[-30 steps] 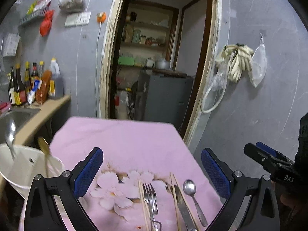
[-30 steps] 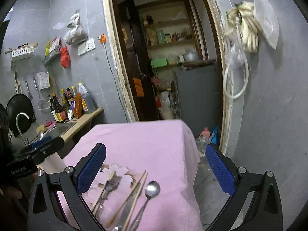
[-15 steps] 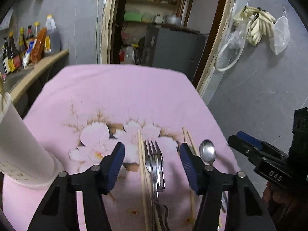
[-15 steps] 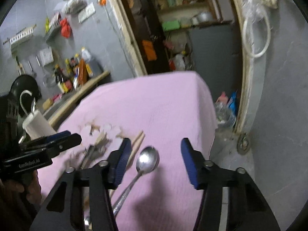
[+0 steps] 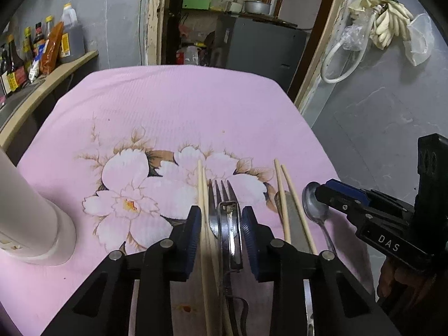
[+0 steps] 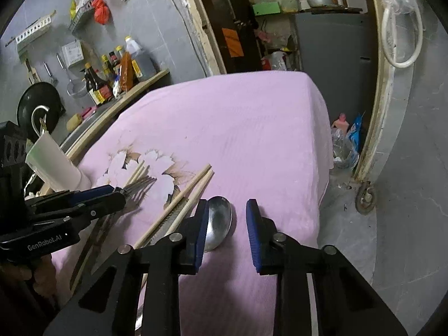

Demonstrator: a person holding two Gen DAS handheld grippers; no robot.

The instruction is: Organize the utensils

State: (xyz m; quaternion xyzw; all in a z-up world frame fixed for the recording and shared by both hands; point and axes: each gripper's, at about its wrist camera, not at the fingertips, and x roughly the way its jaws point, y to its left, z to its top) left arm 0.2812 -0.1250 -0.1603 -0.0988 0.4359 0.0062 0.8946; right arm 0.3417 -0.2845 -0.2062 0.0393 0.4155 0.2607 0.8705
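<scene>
Left gripper (image 5: pixel 221 229) narrowed around silver metal fork (image 5: pixel 222 196) and a peeler-like tool, pads not visibly clamping. Right gripper (image 6: pixel 227 229) narrowed, left pad touching steel spoon bowl (image 6: pixel 218 225), right pad apart. Wooden chopstick pair (image 6: pixel 179 204) just left of spoon on pink floral tablecloth (image 6: pixel 238 128). White cylindrical holder (image 5: pixel 30 224) far left.

Both grippers are lower over the table than a second ago, and their jaws are much narrower. The left gripper (image 5: pixel 221 232) now brackets the fork (image 5: pixel 222 196) and peeler (image 5: pixel 230 229); the right gripper (image 6: pixel 227 231) now sits at the spoon (image 6: pixel 218 224) bowl, jaws partly apart.
</scene>
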